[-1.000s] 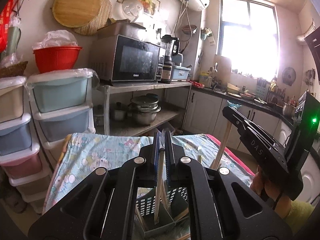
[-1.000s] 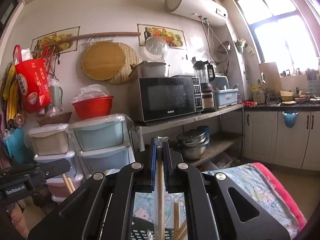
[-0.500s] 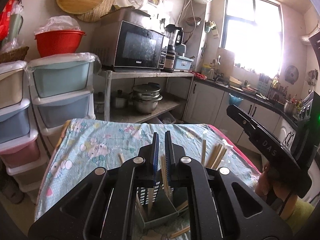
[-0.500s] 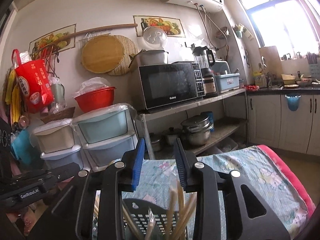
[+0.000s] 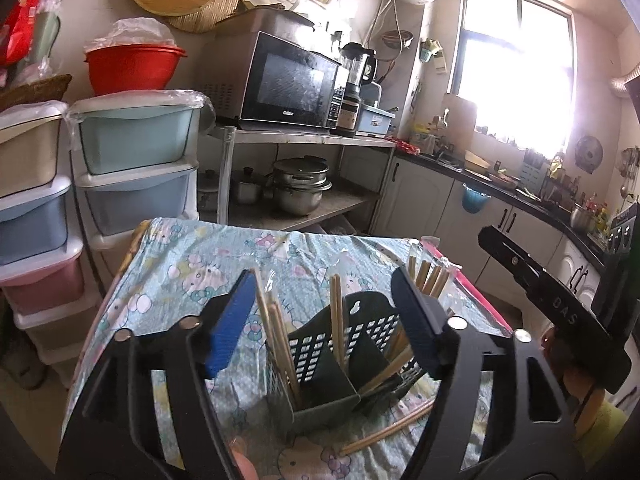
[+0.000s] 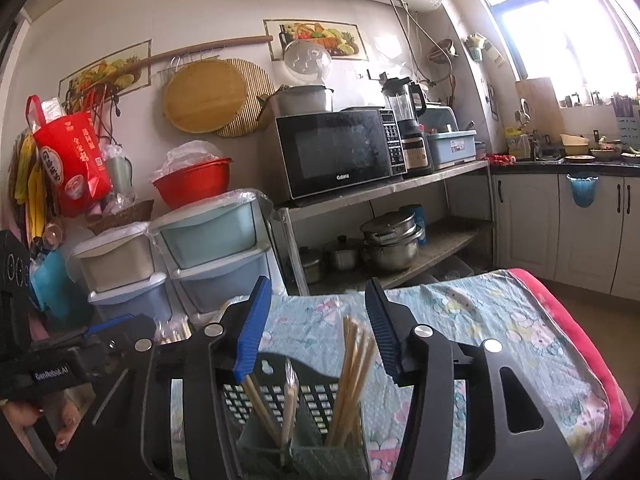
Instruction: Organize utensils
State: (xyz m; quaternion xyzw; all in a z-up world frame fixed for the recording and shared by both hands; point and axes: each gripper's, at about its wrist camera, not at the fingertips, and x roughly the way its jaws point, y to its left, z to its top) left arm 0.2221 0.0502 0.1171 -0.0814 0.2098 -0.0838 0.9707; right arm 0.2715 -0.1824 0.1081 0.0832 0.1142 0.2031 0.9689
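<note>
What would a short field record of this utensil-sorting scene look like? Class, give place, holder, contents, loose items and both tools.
place: kitchen table with a cartoon-print cloth
holder: dark perforated utensil holder, upright on the cloth
contents: chopsticks standing in its compartments
loose items: one chopstick lying on the cloth beside the holder; a bundle behind it
left tool: open, empty, over the holder
right tool: open, empty, over the holder
</note>
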